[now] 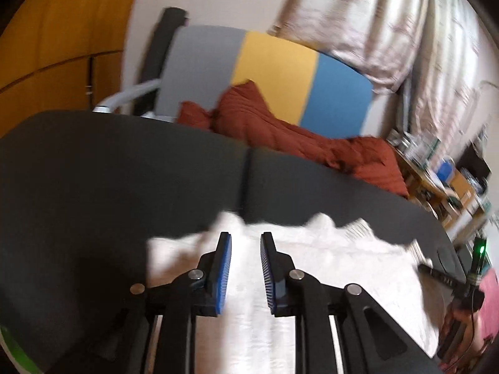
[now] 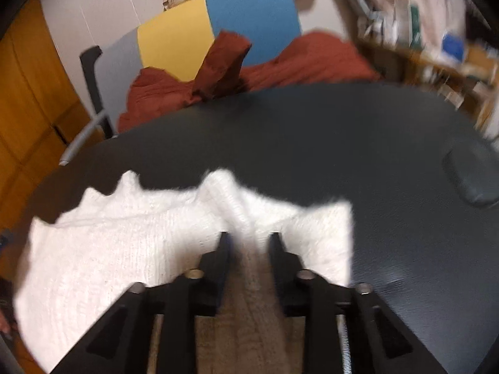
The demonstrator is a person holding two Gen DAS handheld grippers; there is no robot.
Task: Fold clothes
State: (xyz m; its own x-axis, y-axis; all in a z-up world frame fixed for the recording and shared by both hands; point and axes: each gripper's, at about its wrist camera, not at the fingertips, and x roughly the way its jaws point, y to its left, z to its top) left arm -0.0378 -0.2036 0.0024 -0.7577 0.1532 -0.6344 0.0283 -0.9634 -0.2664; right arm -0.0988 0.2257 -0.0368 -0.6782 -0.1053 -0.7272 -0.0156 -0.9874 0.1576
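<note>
A white knitted garment lies spread on the dark grey table, its far edge ragged and bunched. My left gripper hovers over the garment's left part. Its blue pads stand apart with nothing pinched between them. In the right wrist view the same white garment lies on the dark grey table, and a raised ridge of it runs up between the fingers of my right gripper. Those jaws stand apart, and the pads do not visibly press the ridge.
A rust-red cloth is heaped behind the table against a grey, yellow and blue chair back. A dark rounded object sits at the table's right side. Cluttered wooden shelves stand to the right, and black hardware with a green light is at the edge.
</note>
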